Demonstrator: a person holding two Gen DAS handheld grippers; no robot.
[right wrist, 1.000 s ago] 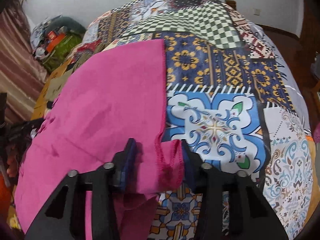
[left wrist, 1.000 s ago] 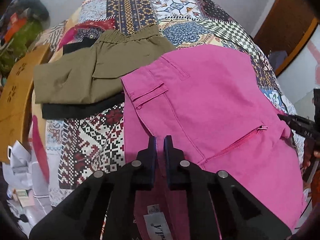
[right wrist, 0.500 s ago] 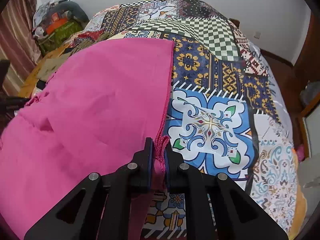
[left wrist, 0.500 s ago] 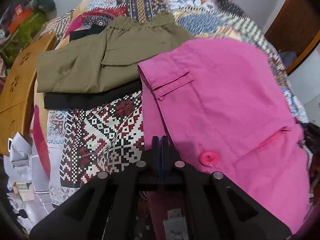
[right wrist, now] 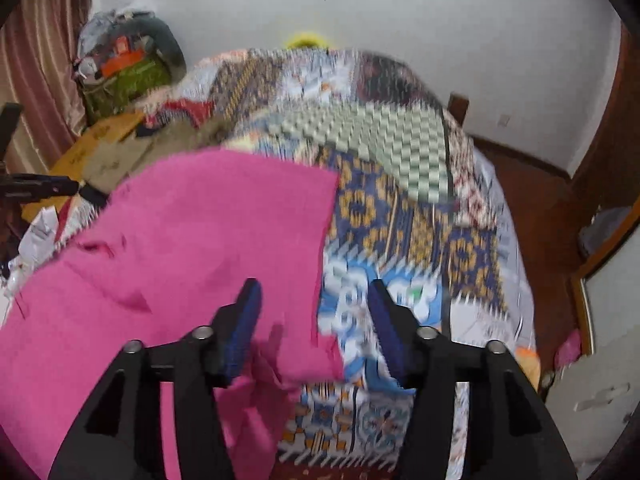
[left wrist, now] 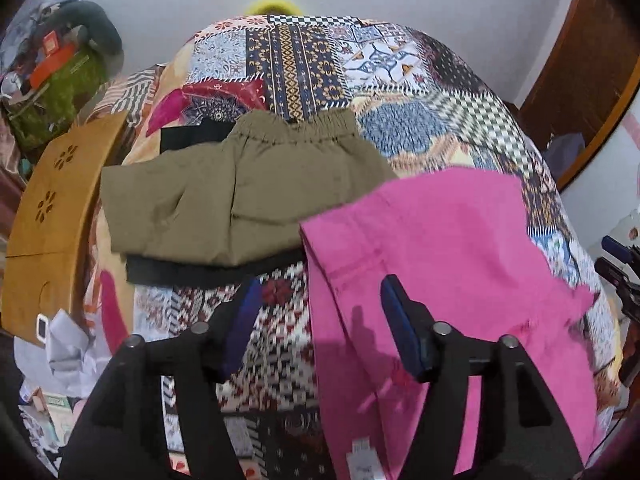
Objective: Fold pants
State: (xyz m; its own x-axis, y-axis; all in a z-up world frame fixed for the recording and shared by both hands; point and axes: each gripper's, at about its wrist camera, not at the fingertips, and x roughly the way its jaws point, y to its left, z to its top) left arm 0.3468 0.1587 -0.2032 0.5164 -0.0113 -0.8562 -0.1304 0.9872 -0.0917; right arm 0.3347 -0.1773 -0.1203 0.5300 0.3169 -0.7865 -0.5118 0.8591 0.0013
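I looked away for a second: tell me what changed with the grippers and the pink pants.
Both grippers let go: the left gripper and right gripper, shut on the pink pants half a second ago, now stand open and drawn back. The pants lie on the bed; the olive pants stayed put.

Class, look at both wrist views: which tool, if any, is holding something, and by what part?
Nothing is held. The left tool and right tool are both open above the pink pants, gripping no fabric.

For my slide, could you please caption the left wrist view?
Open left gripper above pink pants beside folded olive pants.
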